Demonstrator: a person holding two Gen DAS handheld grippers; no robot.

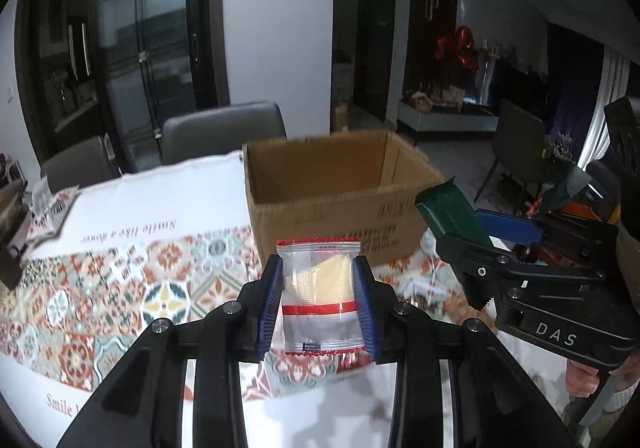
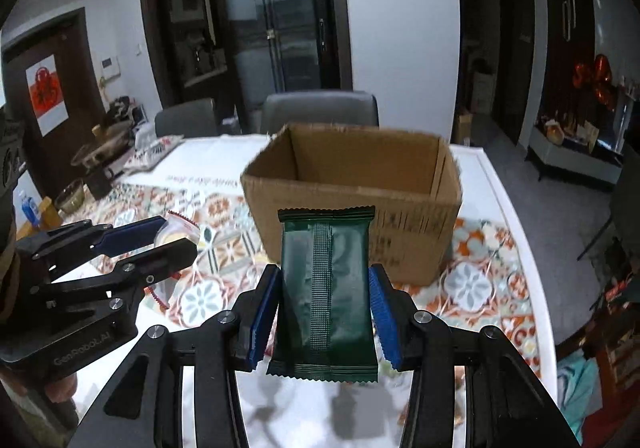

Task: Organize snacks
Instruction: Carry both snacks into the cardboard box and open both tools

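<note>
My left gripper (image 1: pixel 318 268) is shut on a clear snack packet with red bands and a yellow biscuit inside (image 1: pixel 320 288), held above the table in front of an open, empty-looking cardboard box (image 1: pixel 332 184). My right gripper (image 2: pixel 324 280) is shut on a dark green snack packet (image 2: pixel 326 288), held upright just before the same box (image 2: pixel 360 184). In the left wrist view the right gripper (image 1: pixel 464 248) with the green packet (image 1: pixel 448 212) is at the right of the box. In the right wrist view the left gripper (image 2: pixel 176 234) with its clear packet (image 2: pixel 180 230) is at the left.
The table carries a white cloth with a colourful tile pattern (image 1: pixel 120 280). More snack packets lie at its far left (image 1: pixel 52 208). Grey chairs (image 2: pixel 320 108) stand behind the table. Bowls and clutter sit on a side surface at the left (image 2: pixel 92 156).
</note>
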